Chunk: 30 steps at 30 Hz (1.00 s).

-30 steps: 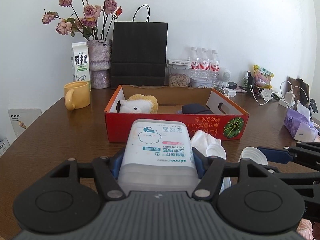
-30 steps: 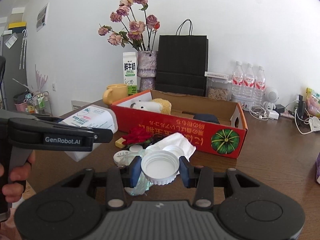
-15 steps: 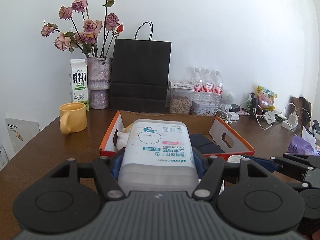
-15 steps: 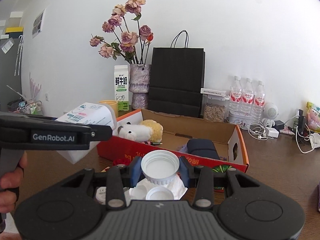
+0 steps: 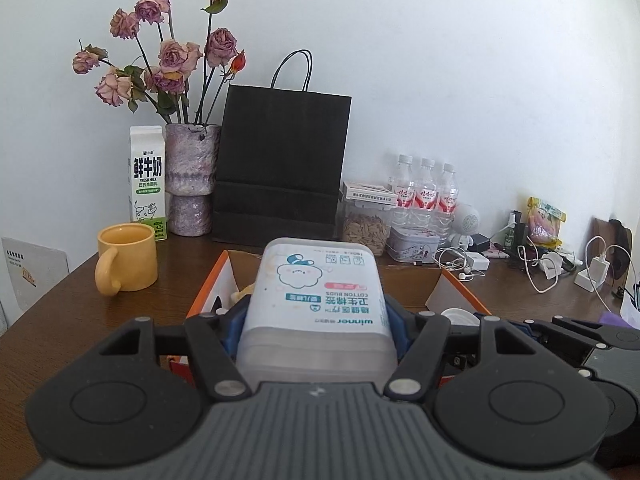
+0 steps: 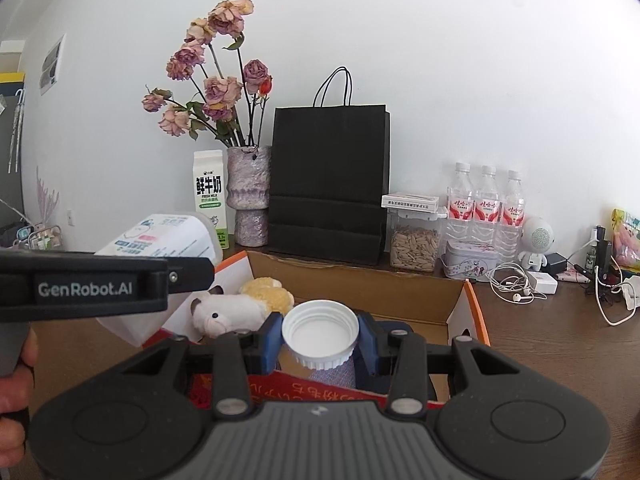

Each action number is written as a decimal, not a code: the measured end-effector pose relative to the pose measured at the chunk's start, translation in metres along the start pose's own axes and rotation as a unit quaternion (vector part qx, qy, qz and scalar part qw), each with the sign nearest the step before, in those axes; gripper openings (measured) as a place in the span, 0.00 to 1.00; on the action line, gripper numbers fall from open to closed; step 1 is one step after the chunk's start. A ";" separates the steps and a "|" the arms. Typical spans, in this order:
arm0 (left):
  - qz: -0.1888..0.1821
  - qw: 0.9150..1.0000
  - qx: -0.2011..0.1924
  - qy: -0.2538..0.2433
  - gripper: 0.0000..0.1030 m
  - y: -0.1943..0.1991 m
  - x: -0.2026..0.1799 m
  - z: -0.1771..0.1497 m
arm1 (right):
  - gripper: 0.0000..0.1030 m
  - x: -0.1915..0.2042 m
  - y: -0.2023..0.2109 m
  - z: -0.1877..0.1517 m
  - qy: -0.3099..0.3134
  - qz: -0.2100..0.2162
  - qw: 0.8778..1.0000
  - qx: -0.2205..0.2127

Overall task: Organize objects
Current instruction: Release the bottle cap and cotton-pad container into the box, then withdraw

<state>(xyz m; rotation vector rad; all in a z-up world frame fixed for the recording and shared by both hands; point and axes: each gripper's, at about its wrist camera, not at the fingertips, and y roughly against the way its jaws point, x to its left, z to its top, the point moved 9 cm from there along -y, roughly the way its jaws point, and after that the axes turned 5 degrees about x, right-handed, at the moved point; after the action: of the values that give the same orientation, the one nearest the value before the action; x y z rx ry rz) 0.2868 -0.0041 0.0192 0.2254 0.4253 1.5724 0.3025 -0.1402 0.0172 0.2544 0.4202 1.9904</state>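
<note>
Left gripper [image 5: 316, 320] up over the near edge of the cardboard box [image 6: 456, 300], its fingers clamped on either side of a pale cotton bud tub [image 5: 316, 292], label facing up. From the right wrist view that same tub [image 6: 160, 236] hangs above the box's left end, with a hand [image 6: 16, 392] wrapped round the gripper handle at the frame's edge.

Right gripper [image 6: 320, 344] is alongside, fingers [image 6: 270, 340] pressed against a white screw cap [image 6: 320, 330], open side up, held over the box's front wall. Inside the box sits a white and yellow plush toy [image 6: 240, 308] at the left, and something dark lies under the cap, though the gripper hides most of it, so hard to say what.

Behind the box on the brown table [image 5: 80, 312]: a yellow mug [image 5: 126, 264], a milk carton [image 5: 147, 188], a vase of dried roses [image 5: 192, 184], a black paper bag [image 5: 280, 168], a jar of seeds [image 5: 366, 224], three water bottles [image 5: 426, 192] and a tangle of white cables [image 5: 536, 268] over on the right.
</note>
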 end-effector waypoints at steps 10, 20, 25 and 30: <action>0.009 1.000 0.005 -0.003 0.65 -0.050 -0.005 0.019 | 0.38 -0.016 -0.051 0.027 -0.005 -0.011 1.000 -0.001; 0.015 0.999 0.027 0.009 0.65 -0.102 -0.007 0.024 | 0.38 -0.038 -0.100 0.022 -0.021 -0.017 0.999 0.034; 0.016 0.999 0.040 0.001 0.65 -0.117 -0.007 0.018 | 0.38 -0.046 -0.114 0.012 -0.027 -0.022 0.998 0.051; 0.015 0.998 0.056 0.002 0.69 -0.122 -0.006 0.011 | 0.38 -0.048 -0.119 0.005 -0.031 -0.023 0.997 0.061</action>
<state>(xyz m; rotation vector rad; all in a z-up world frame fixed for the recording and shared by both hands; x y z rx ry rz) 0.4037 -0.0087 -0.0190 0.3157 0.5156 1.5810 0.4240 -0.1352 -0.0254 0.3795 0.5053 1.9097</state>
